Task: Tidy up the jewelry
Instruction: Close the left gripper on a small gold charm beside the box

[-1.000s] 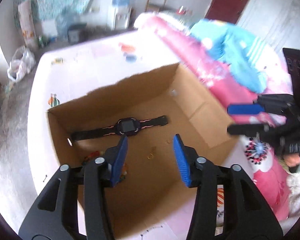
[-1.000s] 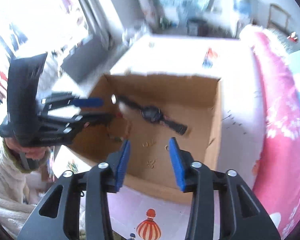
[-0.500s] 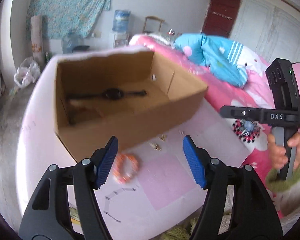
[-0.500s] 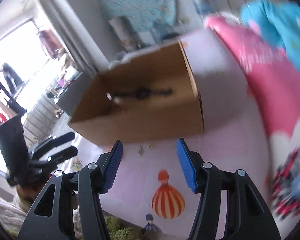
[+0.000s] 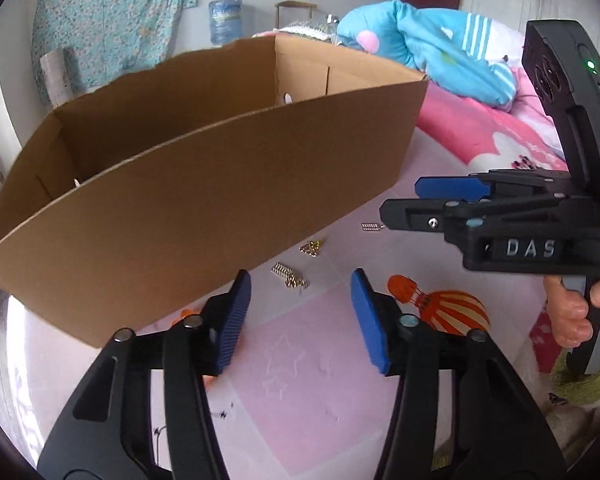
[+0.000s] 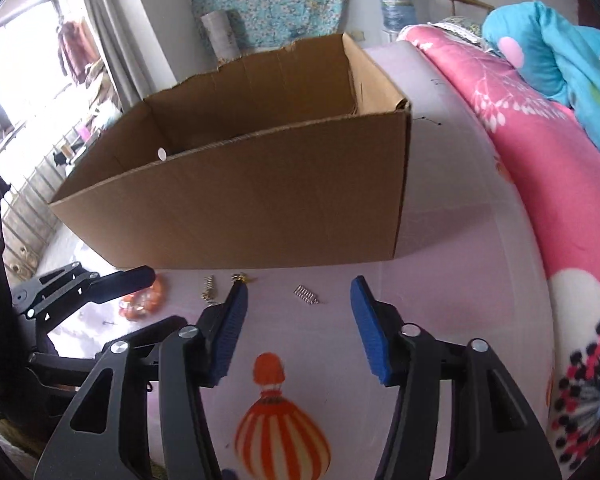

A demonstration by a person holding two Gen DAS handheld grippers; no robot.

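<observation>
An open cardboard box (image 5: 204, 200) (image 6: 260, 200) stands on the pink sheet; its near wall hides what lies inside. Small gold and silver jewelry pieces (image 5: 296, 280) (image 6: 307, 295) lie scattered on the sheet just in front of it. An orange bracelet (image 6: 142, 300) (image 5: 186, 314) lies at the left, partly behind my left fingers. My left gripper (image 5: 300, 312) (image 6: 166, 296) hovers low over the pieces, its jaws closing with nothing between them. My right gripper (image 6: 298, 304) (image 5: 400, 200) is also low beside it, jaws closing and empty.
A pink flowered quilt (image 6: 540, 168) and a blue blanket (image 5: 440, 52) lie to the right of the box. An orange balloon print (image 6: 280, 432) marks the sheet near me. A hand (image 5: 572, 312) holds the right gripper's handle.
Both grippers came down from above the open box to the sheet in front of it. The watch seen inside is now hidden by the box wall. Both jaws widened, then narrowed.
</observation>
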